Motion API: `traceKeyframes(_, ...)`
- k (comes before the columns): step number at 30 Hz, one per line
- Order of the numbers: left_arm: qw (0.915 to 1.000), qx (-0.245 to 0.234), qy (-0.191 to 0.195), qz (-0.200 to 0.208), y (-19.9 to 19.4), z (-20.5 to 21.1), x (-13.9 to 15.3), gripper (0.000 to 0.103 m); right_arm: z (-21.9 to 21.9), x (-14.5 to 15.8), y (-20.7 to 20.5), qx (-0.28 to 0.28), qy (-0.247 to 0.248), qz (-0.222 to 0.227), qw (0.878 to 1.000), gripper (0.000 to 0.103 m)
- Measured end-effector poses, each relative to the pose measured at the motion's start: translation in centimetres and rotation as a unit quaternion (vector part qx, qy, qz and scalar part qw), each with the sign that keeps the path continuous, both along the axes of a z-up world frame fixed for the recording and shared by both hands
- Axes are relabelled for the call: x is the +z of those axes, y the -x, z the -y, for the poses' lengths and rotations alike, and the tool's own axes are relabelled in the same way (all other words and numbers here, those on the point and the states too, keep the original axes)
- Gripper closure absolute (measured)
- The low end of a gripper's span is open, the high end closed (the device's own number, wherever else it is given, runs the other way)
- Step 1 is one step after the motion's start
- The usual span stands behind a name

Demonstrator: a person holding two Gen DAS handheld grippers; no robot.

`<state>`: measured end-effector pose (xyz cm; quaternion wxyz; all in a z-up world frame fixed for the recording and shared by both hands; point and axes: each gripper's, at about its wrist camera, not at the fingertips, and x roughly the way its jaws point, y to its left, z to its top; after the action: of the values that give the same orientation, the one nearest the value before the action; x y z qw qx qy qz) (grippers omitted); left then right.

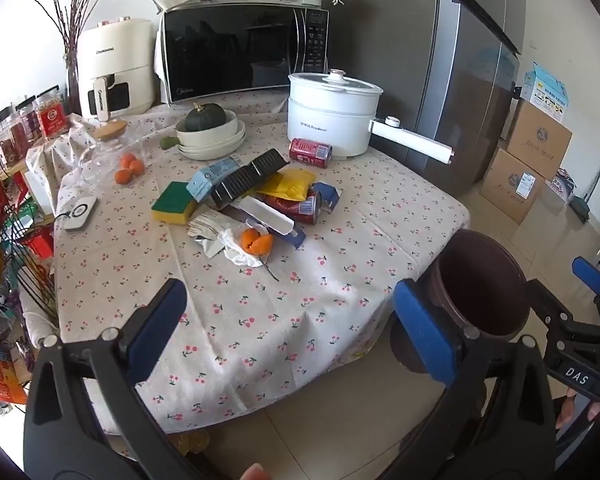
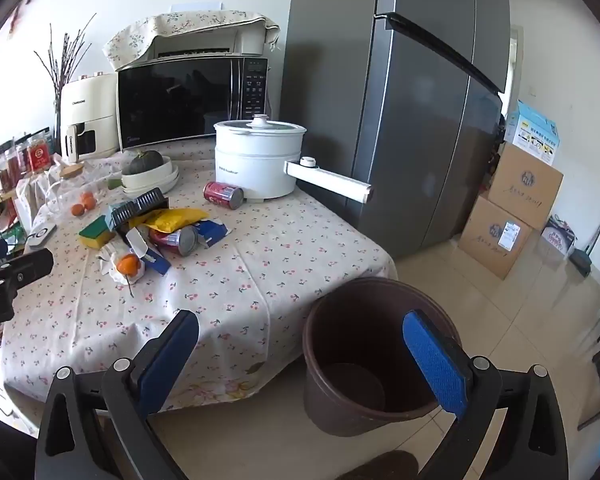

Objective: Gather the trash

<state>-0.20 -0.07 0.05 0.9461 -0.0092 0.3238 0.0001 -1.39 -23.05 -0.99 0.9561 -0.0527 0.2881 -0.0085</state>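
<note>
Claws first: we see our left claw (image 1: 290,328) spread wide with nothing between its blue pads, held over the near edge of the surface (image 1: 260,320) with its cherry-print cloth. Our right claw (image 2: 300,360) is also spread wide and grips nothing; it sits above the brown trash bin (image 2: 364,364), which stands on the floor just beside the near right corner of the surface.

Farther out, near the middle of the surface, we see the trash in a loose pile: orange peel (image 1: 256,241) on a crumpled white tissue (image 1: 240,256), a white tray (image 1: 266,216), a red can (image 1: 296,205) lying on its side, a yellow packet (image 1: 288,182), a black ribbed tray (image 1: 246,178) and a green-and-yellow sponge (image 1: 174,203) at the left. A second red can (image 1: 310,153) lies farther back, just beside the white electric pot (image 1: 332,116). At the far edge stand a microwave (image 1: 240,54) and a cream air fryer (image 1: 114,68).
</note>
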Motion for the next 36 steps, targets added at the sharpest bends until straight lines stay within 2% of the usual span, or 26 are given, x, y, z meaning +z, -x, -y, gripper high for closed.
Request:
traceKeyframes(3,1.0000,0.002,-0.006,-0.004,0.6,1.2,0.2,0.000,-0.4,0.4,0.4,-0.003,0.000,0.008,1.000,0.000)
traceKeyframes(4,1.0000,-0.002,-0.008,-0.003,0.6,1.4,0.1,0.000,0.0,0.1,-0.3,-0.002,-0.017,-0.014,1.000,0.000)
traceKeyframes(8,0.9992,-0.013,0.025,-0.028,-0.5,0.7,-0.6,0.000,0.0,-0.4,-0.3,0.001,-0.018,-0.013,1.000,0.000)
traceKeyframes(36,0.9994,-0.020,0.023,-0.019,-0.3,0.4,-0.2,0.000,-0.2,-1.1,-0.8,0.007,-0.030,-0.028,0.999,0.000)
